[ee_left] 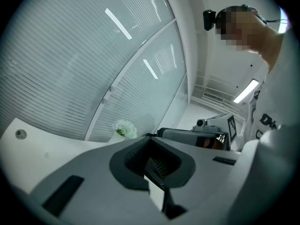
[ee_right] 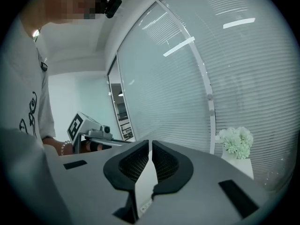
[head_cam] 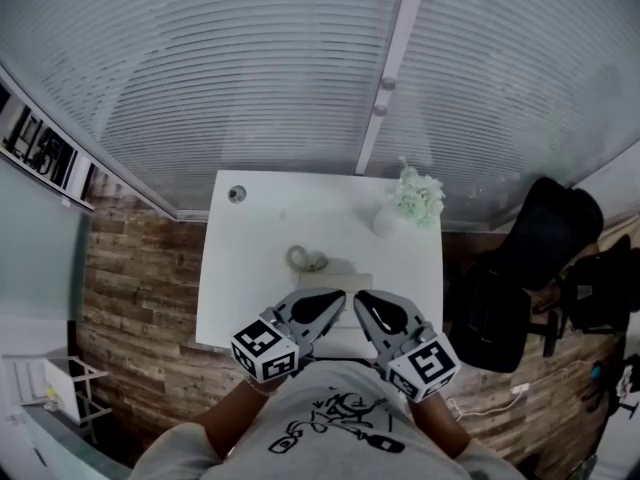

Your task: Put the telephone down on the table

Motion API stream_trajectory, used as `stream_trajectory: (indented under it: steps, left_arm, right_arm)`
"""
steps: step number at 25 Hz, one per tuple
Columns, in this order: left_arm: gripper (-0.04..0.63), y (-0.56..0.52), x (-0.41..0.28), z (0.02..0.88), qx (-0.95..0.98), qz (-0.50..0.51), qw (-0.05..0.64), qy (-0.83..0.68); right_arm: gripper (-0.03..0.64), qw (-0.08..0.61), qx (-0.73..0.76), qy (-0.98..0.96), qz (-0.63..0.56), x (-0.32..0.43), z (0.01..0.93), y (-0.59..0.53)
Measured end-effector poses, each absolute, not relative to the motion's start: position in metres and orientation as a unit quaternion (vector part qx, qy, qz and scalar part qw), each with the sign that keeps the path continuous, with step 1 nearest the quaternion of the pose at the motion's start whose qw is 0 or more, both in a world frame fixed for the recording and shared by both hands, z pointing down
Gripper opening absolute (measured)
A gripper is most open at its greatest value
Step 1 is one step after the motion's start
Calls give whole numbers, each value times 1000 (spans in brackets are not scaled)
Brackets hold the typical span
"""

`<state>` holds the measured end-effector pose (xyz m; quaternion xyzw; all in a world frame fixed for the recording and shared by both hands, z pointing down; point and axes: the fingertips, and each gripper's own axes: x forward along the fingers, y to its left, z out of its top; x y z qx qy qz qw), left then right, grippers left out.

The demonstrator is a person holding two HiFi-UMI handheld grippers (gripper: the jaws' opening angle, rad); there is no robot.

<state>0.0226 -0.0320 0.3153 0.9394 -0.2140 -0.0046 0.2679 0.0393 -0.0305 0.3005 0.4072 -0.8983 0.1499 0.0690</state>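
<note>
The telephone (head_cam: pixel 336 281) lies on the white table (head_cam: pixel 250 278), mid-width toward the near edge, half hidden behind the grippers. Its visible pale body runs left to right; which way it points cannot be told. Its coiled cord (head_cam: pixel 307 259) sits just beyond. Left gripper (head_cam: pixel 336 300) has jaws pressed together, right gripper (head_cam: pixel 364 302) all but touching, both empty. White flowers (head_cam: pixel 417 196) stand at the far right corner. Around: plank floor (head_cam: pixel 140 298), striped glass wall (head_cam: pixel 250 78), black chair (head_cam: pixel 535 268) at right

The white counter (head_cam: pixel 250 298) carries a vase of white flowers (head_cam: pixel 415 200) far right, a round grommet (head_cam: pixel 236 194) far left and a coiled cord (head_cam: pixel 307 260) near the middle.
</note>
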Motion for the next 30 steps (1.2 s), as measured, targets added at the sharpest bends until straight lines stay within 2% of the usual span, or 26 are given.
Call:
stream_trajectory:
  steps: [8, 30]
  left_arm:
    - [2, -28, 20, 288, 949, -17, 227, -219]
    - [2, -26, 13, 280, 956, -5, 190, -226]
  right_arm:
    - [35, 56, 413, -899, 134, 37, 278, -30]
    - [34, 53, 410, -902, 125, 28, 268, -25]
